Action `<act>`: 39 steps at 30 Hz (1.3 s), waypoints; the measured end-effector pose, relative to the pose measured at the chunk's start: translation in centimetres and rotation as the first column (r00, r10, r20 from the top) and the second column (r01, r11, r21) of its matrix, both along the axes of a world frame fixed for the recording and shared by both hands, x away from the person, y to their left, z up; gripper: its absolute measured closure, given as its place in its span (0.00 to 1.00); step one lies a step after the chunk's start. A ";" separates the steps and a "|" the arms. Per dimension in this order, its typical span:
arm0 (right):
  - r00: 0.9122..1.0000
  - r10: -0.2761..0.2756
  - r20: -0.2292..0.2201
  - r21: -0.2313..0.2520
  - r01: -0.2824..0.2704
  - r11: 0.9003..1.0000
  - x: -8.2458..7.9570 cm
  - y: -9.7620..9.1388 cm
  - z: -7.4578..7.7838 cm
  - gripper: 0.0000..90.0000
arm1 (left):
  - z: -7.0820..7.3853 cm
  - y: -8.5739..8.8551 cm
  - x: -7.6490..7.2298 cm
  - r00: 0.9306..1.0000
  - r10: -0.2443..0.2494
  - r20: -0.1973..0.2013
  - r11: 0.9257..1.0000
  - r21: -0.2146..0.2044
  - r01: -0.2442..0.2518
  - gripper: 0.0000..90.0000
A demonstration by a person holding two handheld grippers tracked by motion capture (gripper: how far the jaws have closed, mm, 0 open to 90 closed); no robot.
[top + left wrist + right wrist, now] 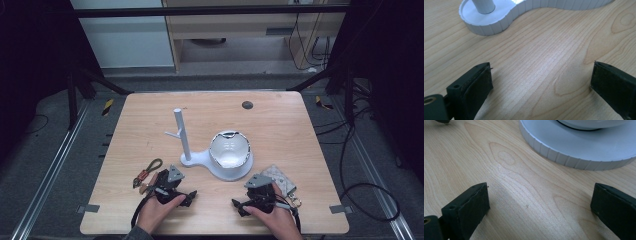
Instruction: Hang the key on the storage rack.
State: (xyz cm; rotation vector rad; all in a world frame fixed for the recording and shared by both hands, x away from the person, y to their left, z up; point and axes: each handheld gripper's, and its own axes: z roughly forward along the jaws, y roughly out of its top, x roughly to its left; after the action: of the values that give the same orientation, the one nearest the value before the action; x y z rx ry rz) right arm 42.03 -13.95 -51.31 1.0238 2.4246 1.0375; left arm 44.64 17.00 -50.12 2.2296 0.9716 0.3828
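Observation:
A white stand (pixel 186 145) rises from a two-lobed white base (pixel 220 170) in the middle of the wooden table (pixel 280 120). A white bowl-shaped piece (pixel 229 149) with a dark rim rests tilted on the base's larger disc. My left gripper (pixel 190 197) lies on the table in front of the post, open, with bare wood between its jaws (pixel 541 66); the post's foot (pixel 489 25) is just ahead of it. My right gripper (pixel 237 207) lies in front of the disc, open and holding nothing (pixel 541 187). The disc's ribbed edge (pixel 574 155) is close ahead.
A strap with a clip (pixel 147 174) lies left of the left gripper. A pale patterned pouch with a key ring (pixel 281 181) lies just right of the right gripper. A dark round grommet (pixel 247 105) sits near the far table edge. Cables run on the floor at right.

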 end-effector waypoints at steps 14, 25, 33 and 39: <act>1.000 -0.003 0.002 -0.002 0.003 1.000 -0.1 -0.1 0.0 0.02 | 4.2 4.2 1.6 0.999 0.035 -0.014 0.994 0.103 -0.034 0.08; 1.000 0.003 0.001 -0.003 -0.003 1.000 0.0 -0.1 0.0 0.02 | 5.9 9.9 3.4 0.986 0.159 -0.045 0.983 0.104 -0.154 0.24; 1.000 0.004 0.001 -0.003 -0.004 1.000 0.0 -0.1 0.0 0.02 | 5.3 11.3 4.6 0.980 0.178 -0.091 0.975 0.149 -0.163 0.47; 1.000 0.003 0.001 -0.003 -0.003 1.000 0.0 -0.1 0.0 0.02 | 4.1 12.2 5.3 0.971 0.172 -0.166 0.975 0.168 -0.144 0.58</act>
State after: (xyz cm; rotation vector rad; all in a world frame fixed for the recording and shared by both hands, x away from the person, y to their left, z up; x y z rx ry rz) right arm 42.00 -14.08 -51.31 1.0184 2.4273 1.0348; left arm 49.97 29.20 -46.05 2.3655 1.2591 0.3423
